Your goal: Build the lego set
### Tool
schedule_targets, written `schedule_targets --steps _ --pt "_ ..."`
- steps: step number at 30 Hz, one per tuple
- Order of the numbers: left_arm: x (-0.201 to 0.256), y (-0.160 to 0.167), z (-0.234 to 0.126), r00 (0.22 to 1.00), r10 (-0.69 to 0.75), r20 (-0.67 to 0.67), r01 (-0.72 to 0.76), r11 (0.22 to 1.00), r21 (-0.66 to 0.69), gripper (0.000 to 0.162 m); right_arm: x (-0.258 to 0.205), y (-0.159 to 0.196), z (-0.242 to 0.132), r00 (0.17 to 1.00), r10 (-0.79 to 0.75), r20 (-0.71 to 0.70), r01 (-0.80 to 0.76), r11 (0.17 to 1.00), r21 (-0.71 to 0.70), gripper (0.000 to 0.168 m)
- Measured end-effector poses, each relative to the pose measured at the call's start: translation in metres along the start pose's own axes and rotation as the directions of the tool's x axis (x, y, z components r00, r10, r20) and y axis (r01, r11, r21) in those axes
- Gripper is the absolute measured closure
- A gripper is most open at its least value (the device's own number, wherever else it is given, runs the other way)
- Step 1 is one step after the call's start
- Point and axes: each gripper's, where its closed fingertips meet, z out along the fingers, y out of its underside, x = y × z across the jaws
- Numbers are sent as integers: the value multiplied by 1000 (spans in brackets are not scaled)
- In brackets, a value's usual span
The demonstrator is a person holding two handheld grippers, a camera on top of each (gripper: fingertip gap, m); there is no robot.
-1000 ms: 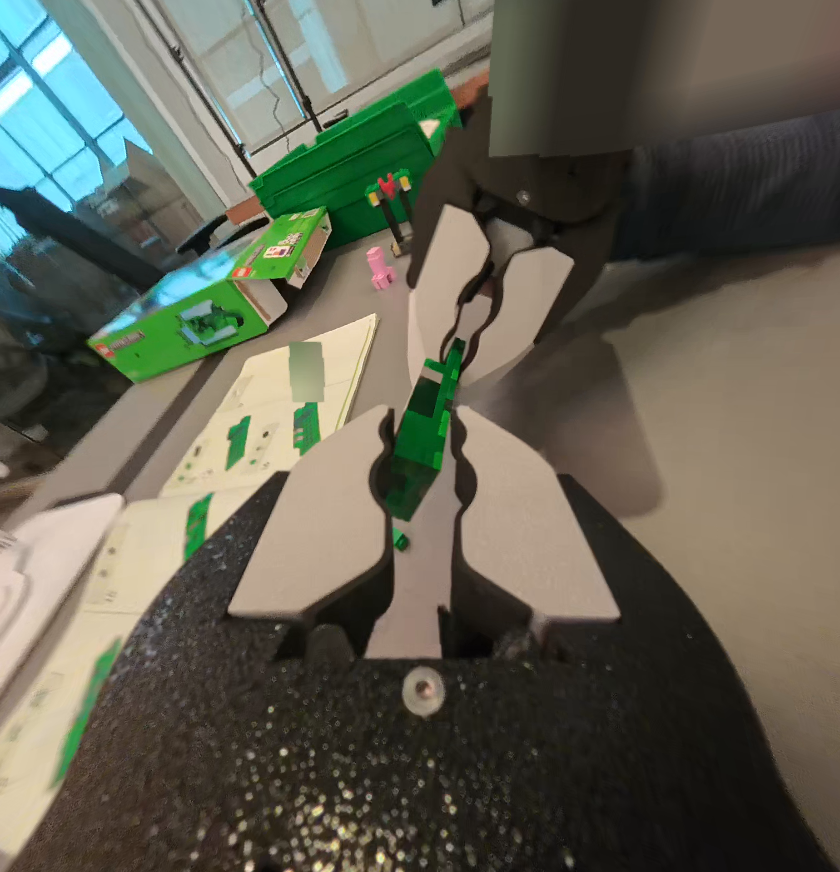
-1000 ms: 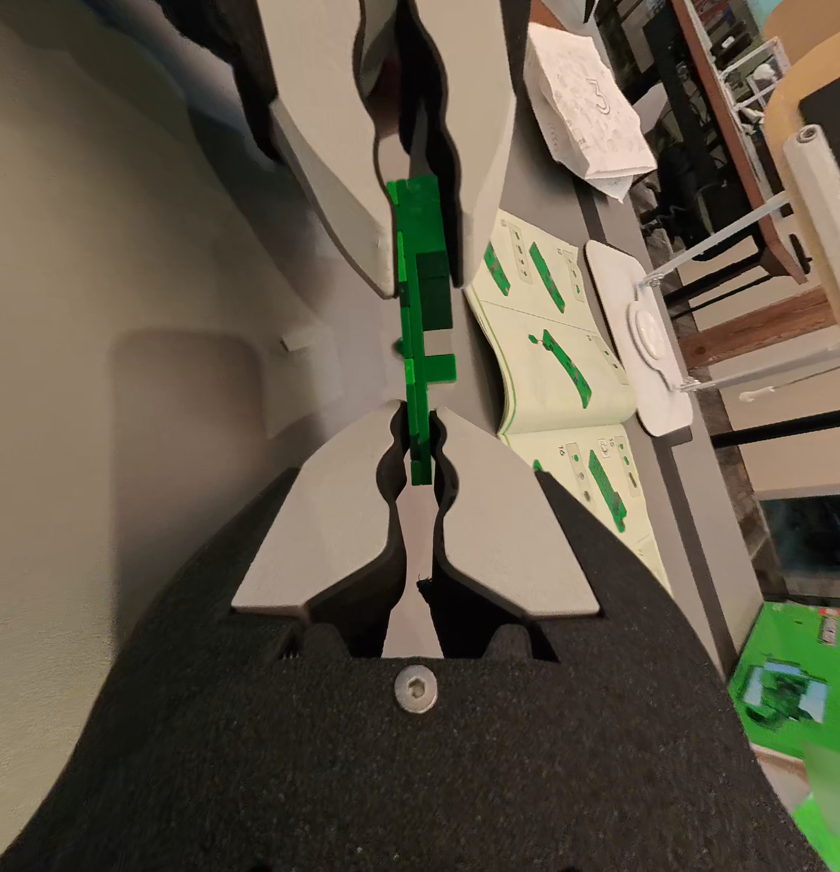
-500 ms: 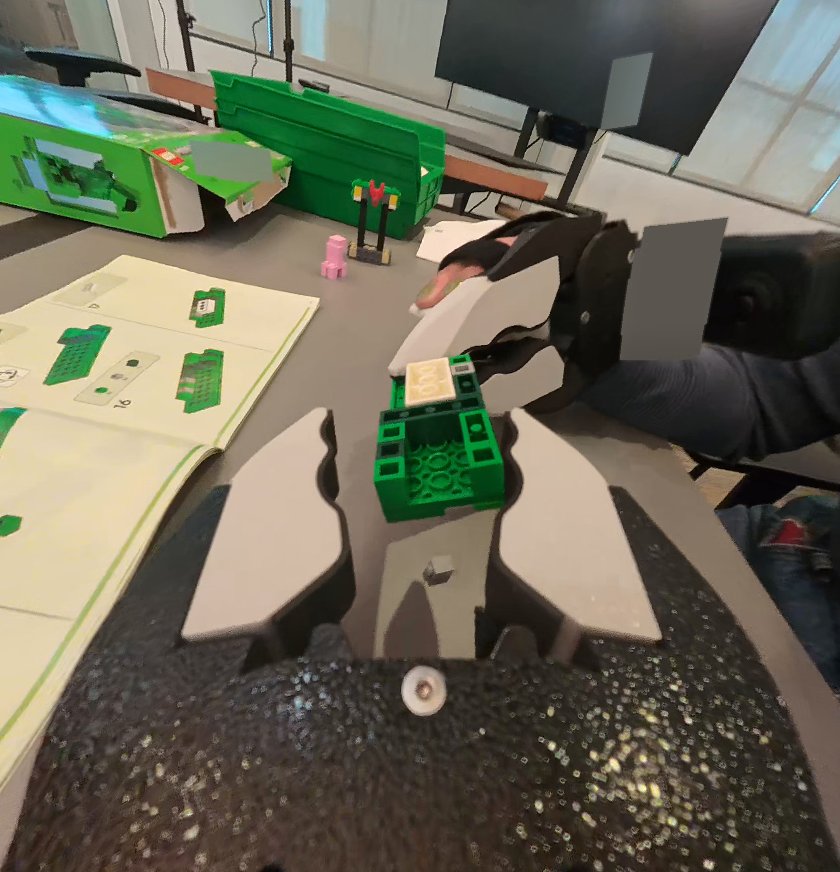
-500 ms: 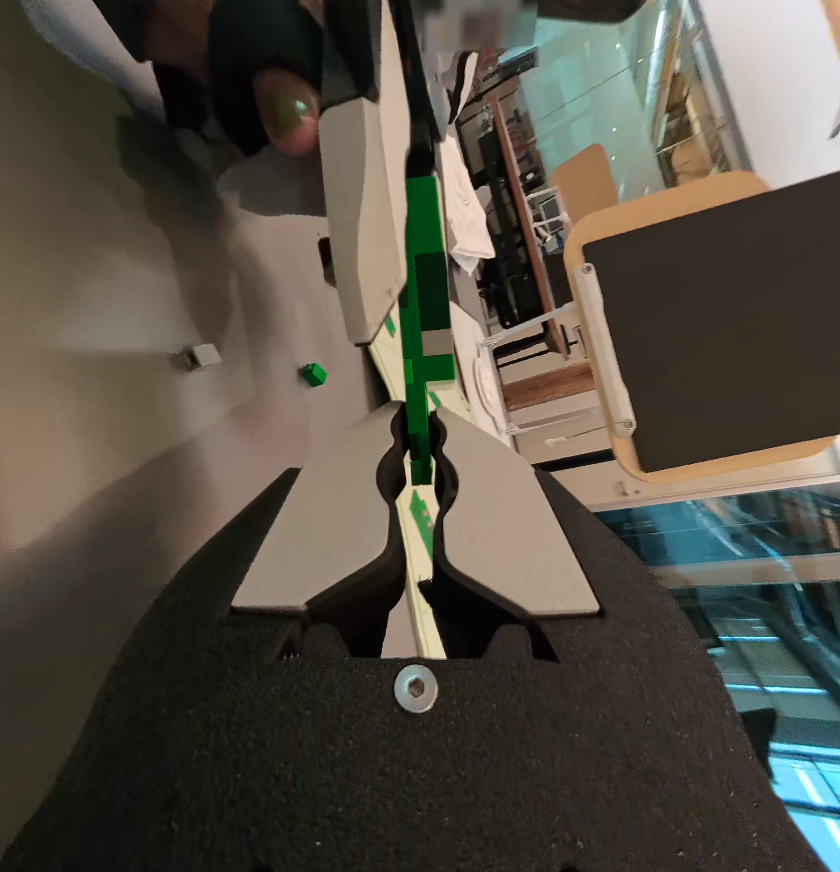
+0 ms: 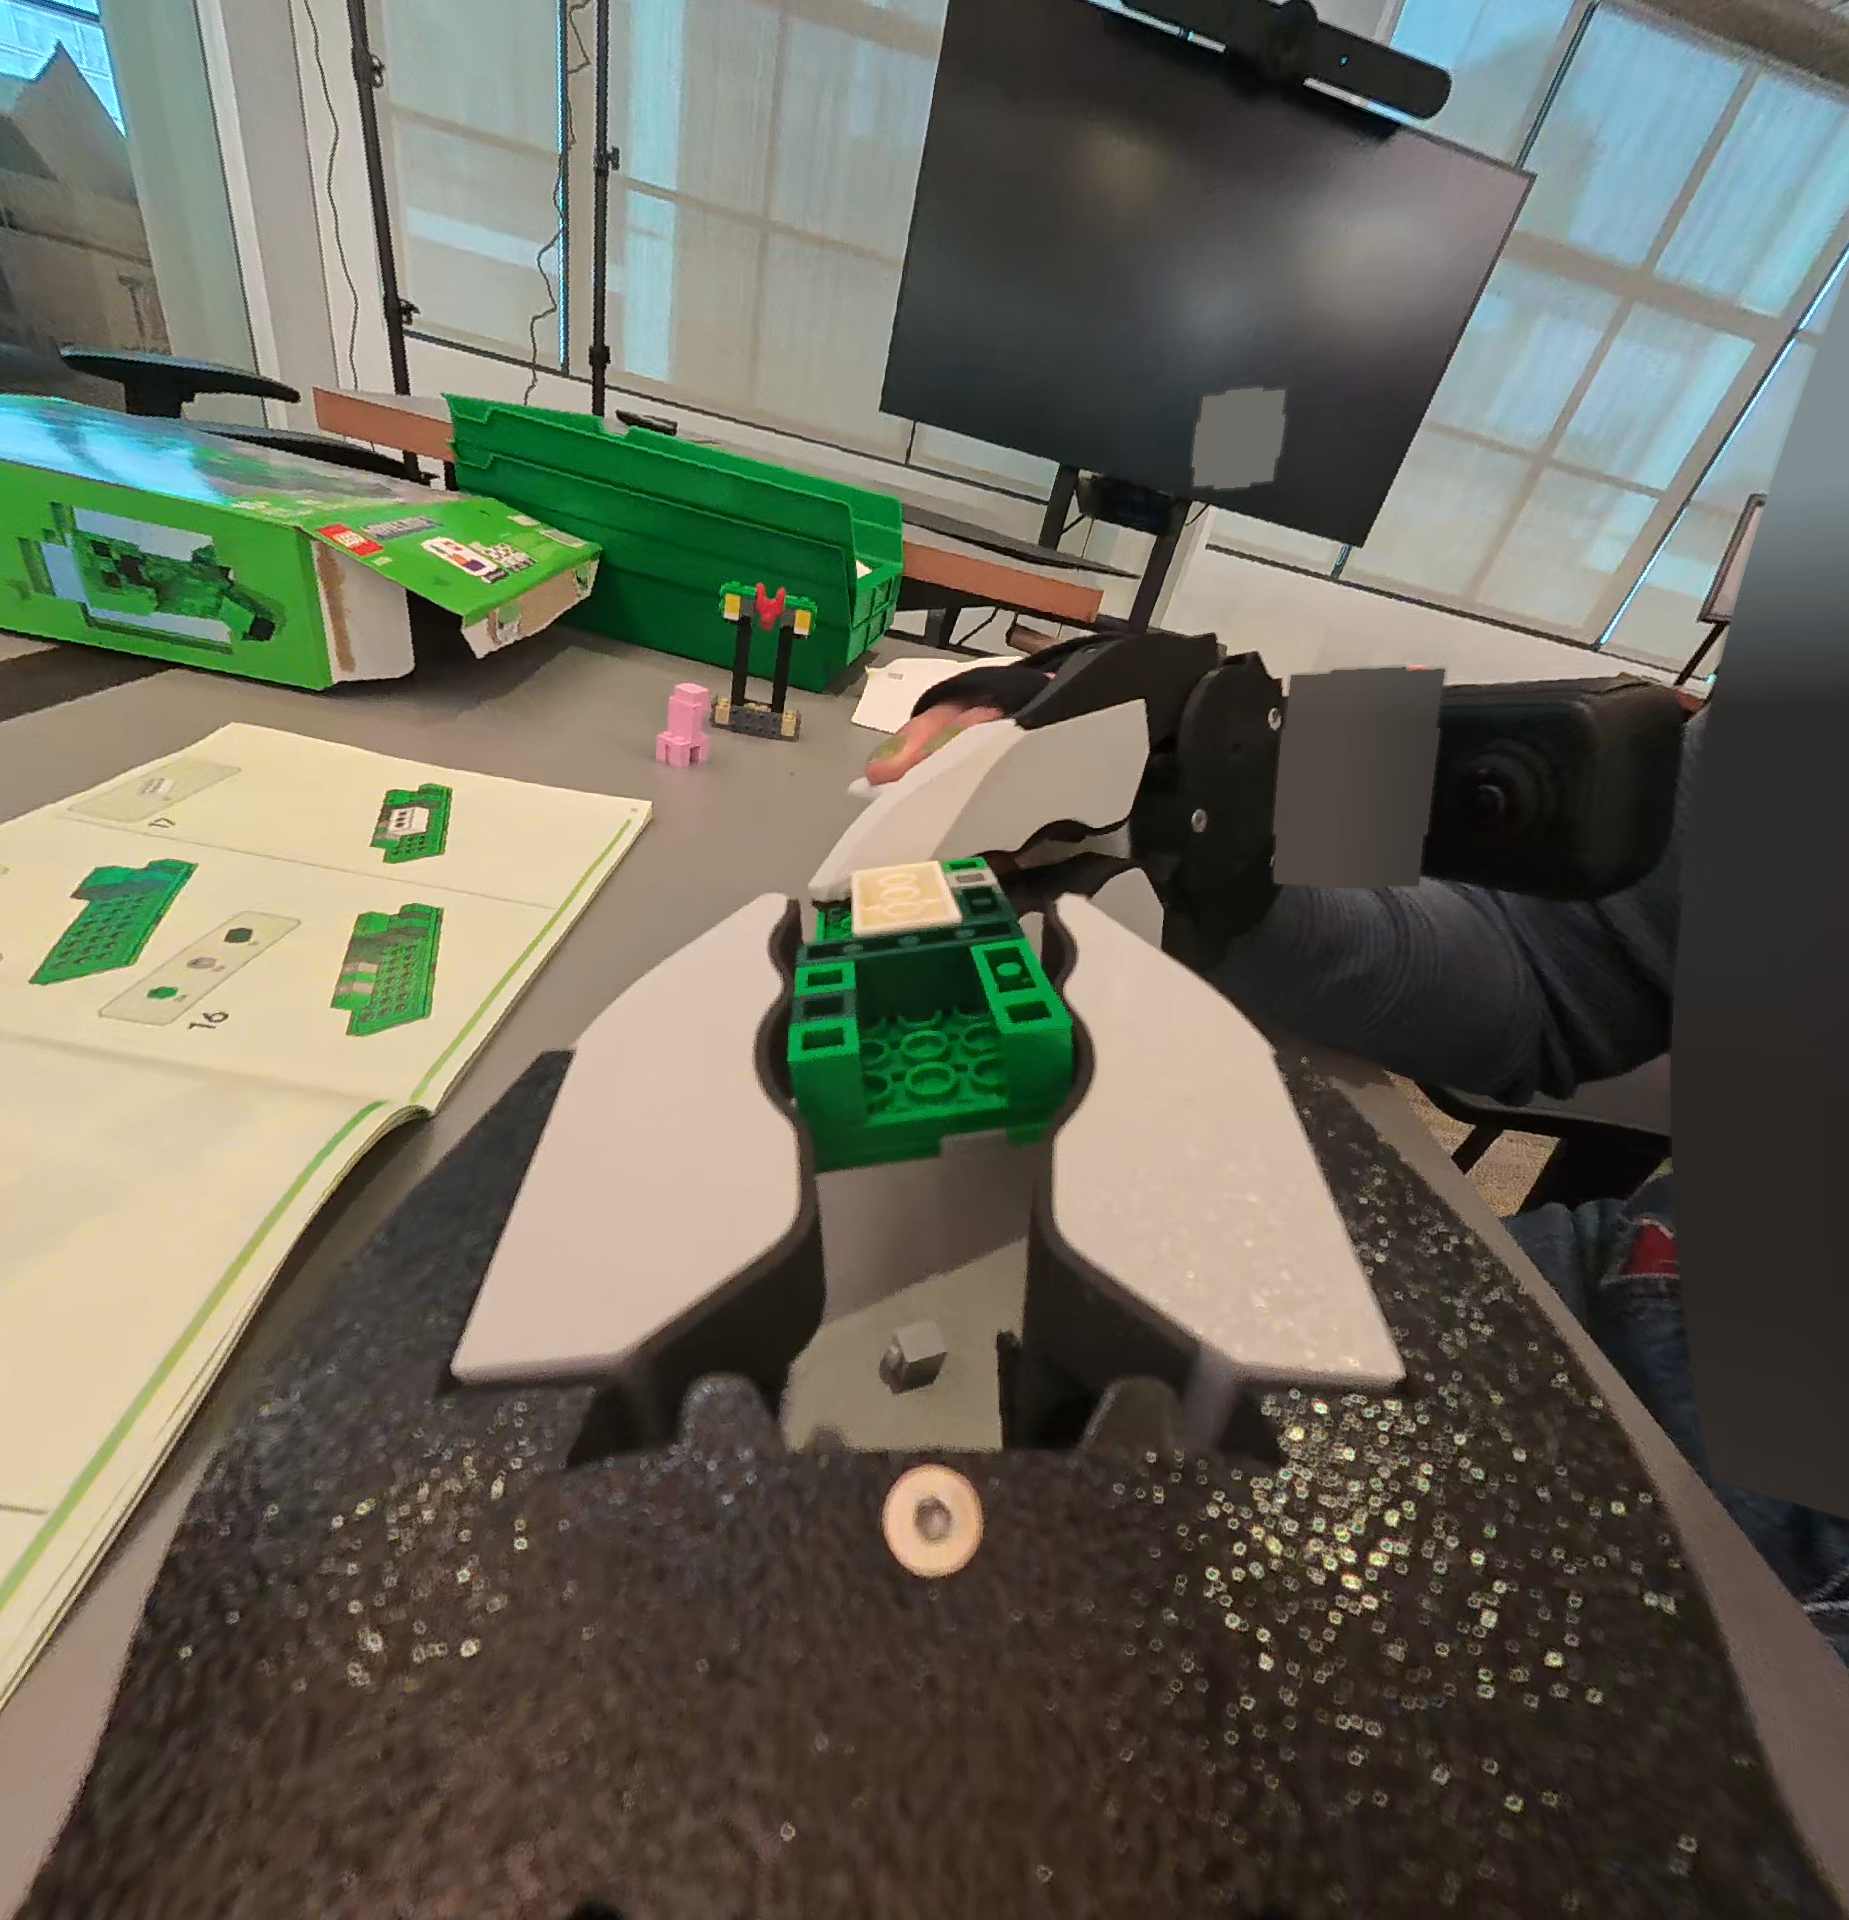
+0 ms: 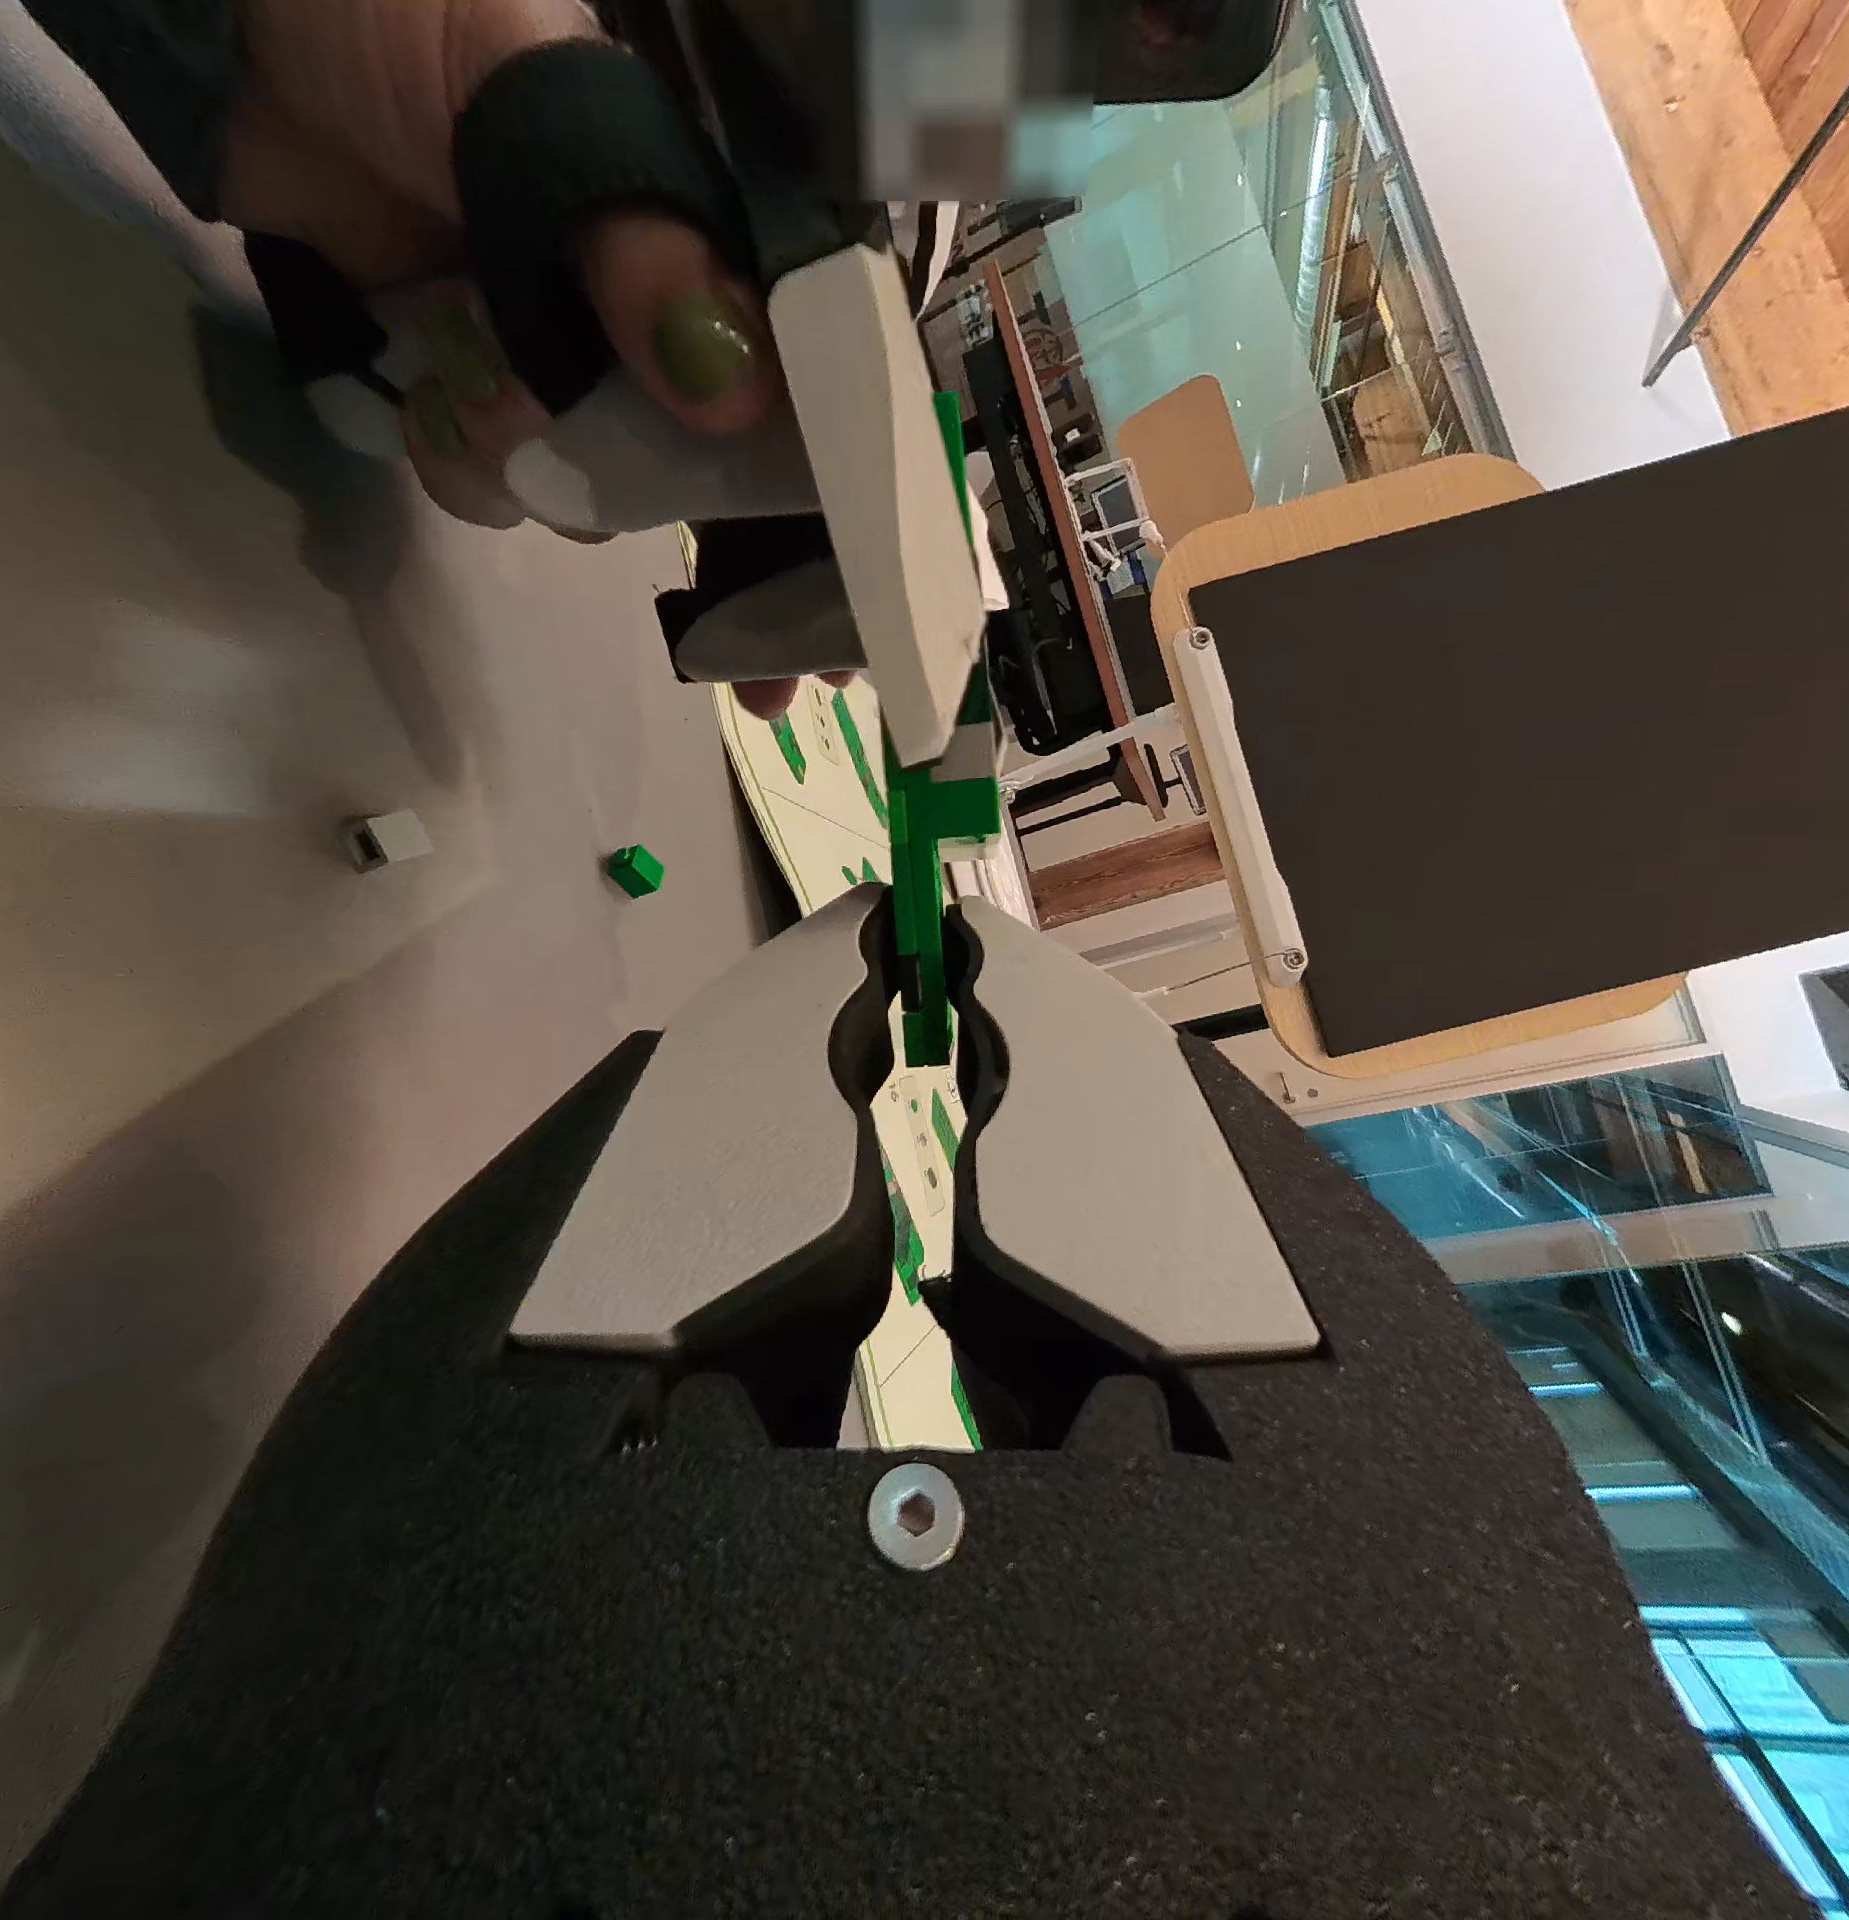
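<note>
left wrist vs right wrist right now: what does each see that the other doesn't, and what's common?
Left wrist only: the green set box, green bins, pink figure, small black-post build, dark monitor, and the assembly's open stud side with a tan tile.

Right wrist only: a loose green brick and a grey brick on the table.

Both: the green assembly, gripped by the left gripper and right gripper, plus the open instruction booklet.

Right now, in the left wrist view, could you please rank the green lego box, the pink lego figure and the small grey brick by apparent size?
Largest to smallest:
1. green lego box
2. pink lego figure
3. small grey brick

The figure and brick look fairly close; the brick lies nearer the camera, so their true order is unsure.
</note>
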Motion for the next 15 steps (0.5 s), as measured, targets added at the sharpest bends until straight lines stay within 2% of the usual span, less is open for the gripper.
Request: schedule_targets --steps 6,8,11,15 --pt "-1 -4 -2 1000 -28 -9 28 999 18 120 5 -3 1 999 10 -49 -9 1000 16 160" --pt "-5 -5 -4 999 -47 13 46 999 25 120 10 -7 -1 996 29 -89 -25 999 41 149" --pt "-8 0 -3 999 -26 46 27 999 -22 120 8 -22 -5 995 94 -36 -89 988 126 133" --pt "-1 9 6 999 18 48 -13 993 -115 120 -3 -32 -6 984 155 83 -166 973 157 134"
